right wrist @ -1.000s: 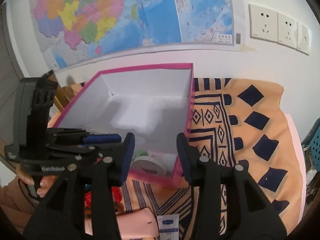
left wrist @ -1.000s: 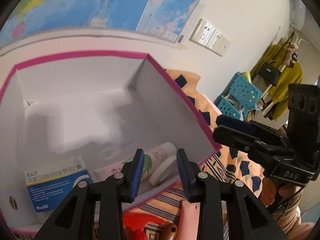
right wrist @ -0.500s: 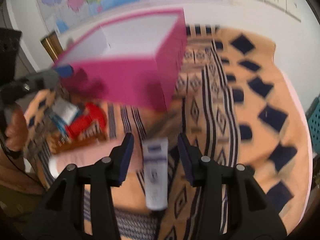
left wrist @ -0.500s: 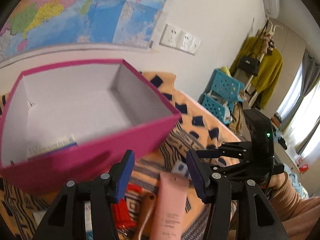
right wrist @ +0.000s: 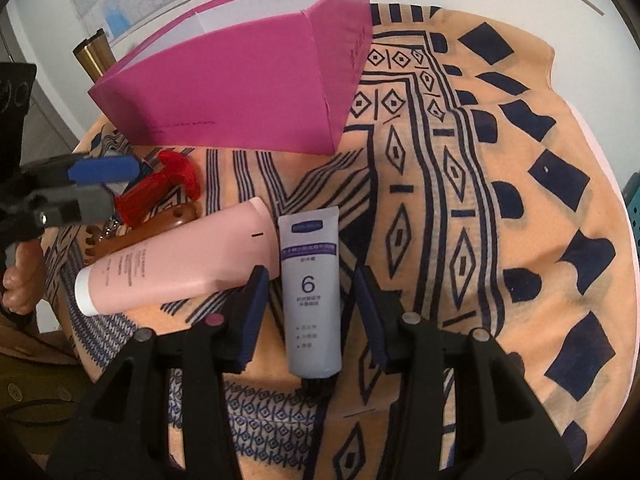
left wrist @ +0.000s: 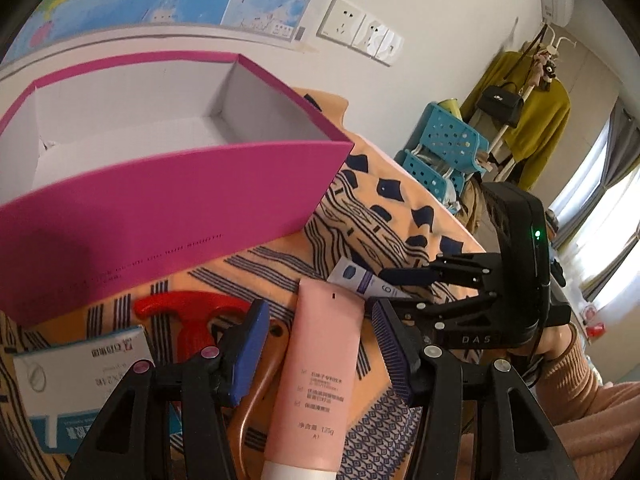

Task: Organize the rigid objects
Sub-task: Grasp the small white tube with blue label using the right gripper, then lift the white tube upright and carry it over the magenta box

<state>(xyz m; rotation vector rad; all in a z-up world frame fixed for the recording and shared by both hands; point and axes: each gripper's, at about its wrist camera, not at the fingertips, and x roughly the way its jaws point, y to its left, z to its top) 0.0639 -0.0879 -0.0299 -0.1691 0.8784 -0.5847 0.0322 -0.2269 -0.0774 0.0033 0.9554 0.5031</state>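
A magenta box (left wrist: 172, 208) with a white interior sits on an orange tablecloth (right wrist: 480, 200) patterned with navy diamonds and stripes. Beside it lie a pale pink tube (right wrist: 176, 264) with a white cap, a grey-lilac tube (right wrist: 310, 288) banded in purple, a red tool (left wrist: 192, 316) and a white-and-blue carton (left wrist: 80, 380). Black grippers carry blue pads (left wrist: 248, 352).
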